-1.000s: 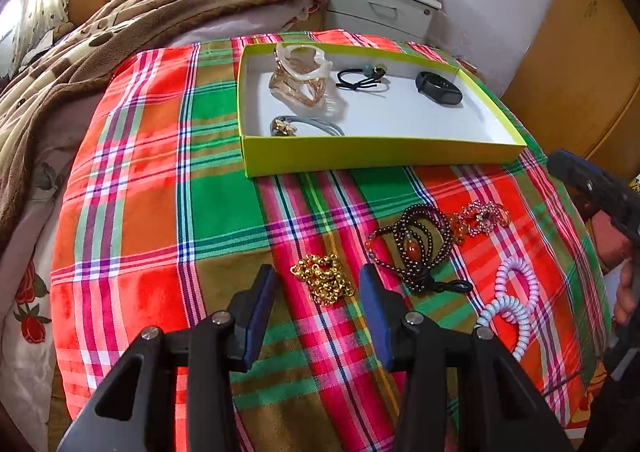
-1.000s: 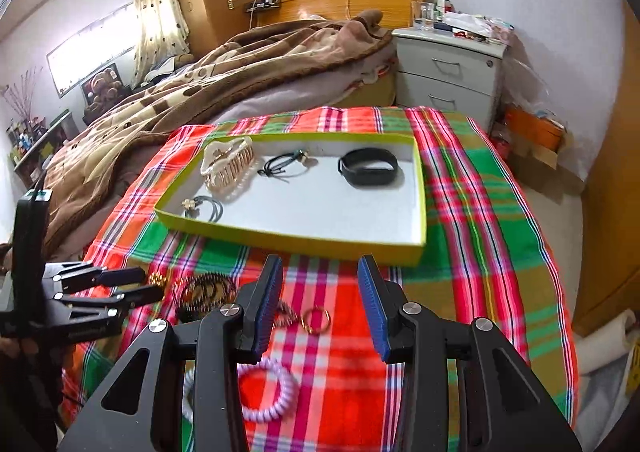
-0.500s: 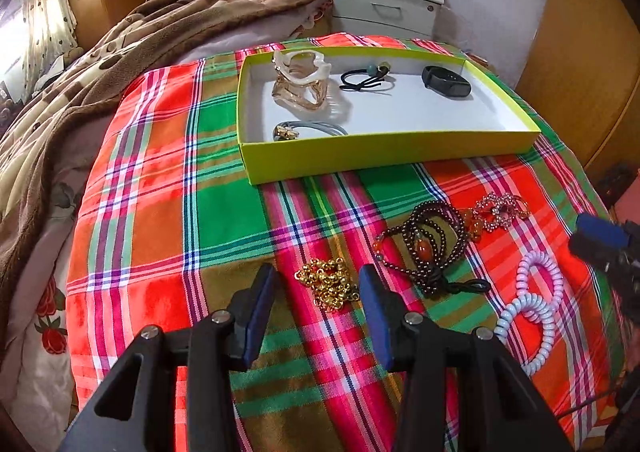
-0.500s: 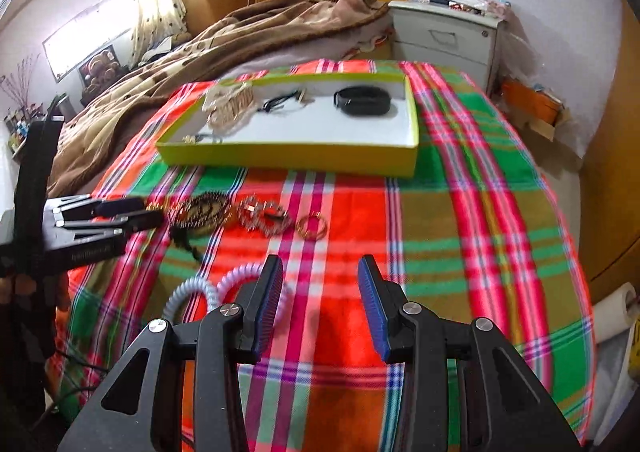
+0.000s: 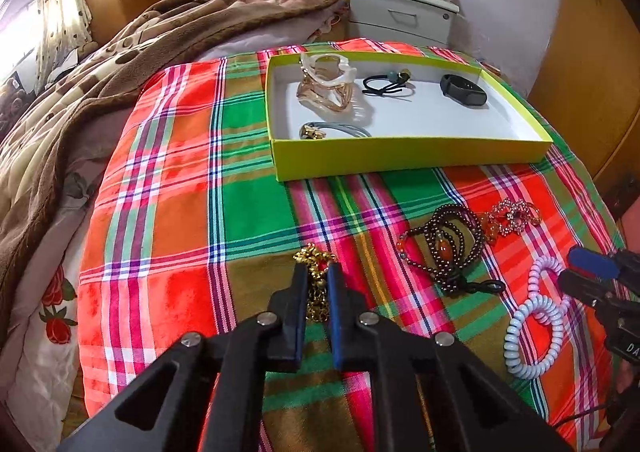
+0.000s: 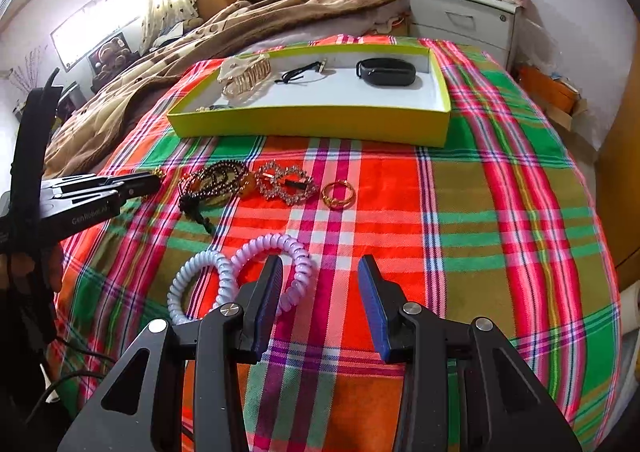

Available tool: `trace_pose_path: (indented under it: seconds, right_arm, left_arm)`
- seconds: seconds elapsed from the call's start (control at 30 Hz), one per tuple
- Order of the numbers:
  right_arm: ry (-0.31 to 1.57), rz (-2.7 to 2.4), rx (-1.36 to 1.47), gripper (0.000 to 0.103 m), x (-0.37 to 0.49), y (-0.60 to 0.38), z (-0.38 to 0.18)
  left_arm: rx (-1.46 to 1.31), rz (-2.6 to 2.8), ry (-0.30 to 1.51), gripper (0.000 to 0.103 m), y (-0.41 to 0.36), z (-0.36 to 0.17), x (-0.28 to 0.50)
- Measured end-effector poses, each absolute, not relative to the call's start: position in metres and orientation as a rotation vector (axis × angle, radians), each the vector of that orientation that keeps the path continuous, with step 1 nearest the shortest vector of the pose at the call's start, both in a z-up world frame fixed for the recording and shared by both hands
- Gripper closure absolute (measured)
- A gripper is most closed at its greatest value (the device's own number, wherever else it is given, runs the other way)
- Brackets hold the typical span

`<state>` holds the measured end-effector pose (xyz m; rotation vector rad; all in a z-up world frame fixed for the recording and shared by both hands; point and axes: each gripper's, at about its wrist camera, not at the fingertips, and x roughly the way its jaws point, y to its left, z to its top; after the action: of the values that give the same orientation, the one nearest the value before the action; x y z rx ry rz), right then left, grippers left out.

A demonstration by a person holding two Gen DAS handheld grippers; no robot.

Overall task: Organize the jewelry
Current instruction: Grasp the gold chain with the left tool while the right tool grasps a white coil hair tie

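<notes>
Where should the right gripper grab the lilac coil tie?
Judging by its pose, take the coil tie at its right loop's outer arc, coming from above. It lies flat on the cloth in a figure-eight, so one finger can drop inside the loop. The right gripper hangs open just right of it.

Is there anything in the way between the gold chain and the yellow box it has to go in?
Nothing visible blocks it. The left hand-held gripper is shut on the gold chain, and only bare plaid cloth lies between it and the yellow box. The box's near wall stands up, so the chain must be lifted over it.
</notes>
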<state>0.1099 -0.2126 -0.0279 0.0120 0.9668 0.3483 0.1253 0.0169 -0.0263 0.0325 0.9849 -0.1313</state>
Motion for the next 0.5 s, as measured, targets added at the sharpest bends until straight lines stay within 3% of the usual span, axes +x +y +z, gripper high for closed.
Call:
trace_pose_path:
  seconds: [0.4,0.43,0.5]
  right_arm:
    - [0.955,0.339,-0.061,0.063,0.109,-0.199,-0.029]
    - [0.954,0.333,-0.064,0.065,0.109,-0.199,-0.029]
    - [0.954,0.331,-0.07,0.079,0.108,-0.198,-0.029]
  left_arm:
    - [-0.005,-0.127,0.967,0.093,0.028,-0.023,0.12]
    - [-0.007,-0.125,0.963,0.093,0.029,-0.023,0.12]
    - [-0.01,-0.127,0.958,0.093,0.03,-0.021,0.119]
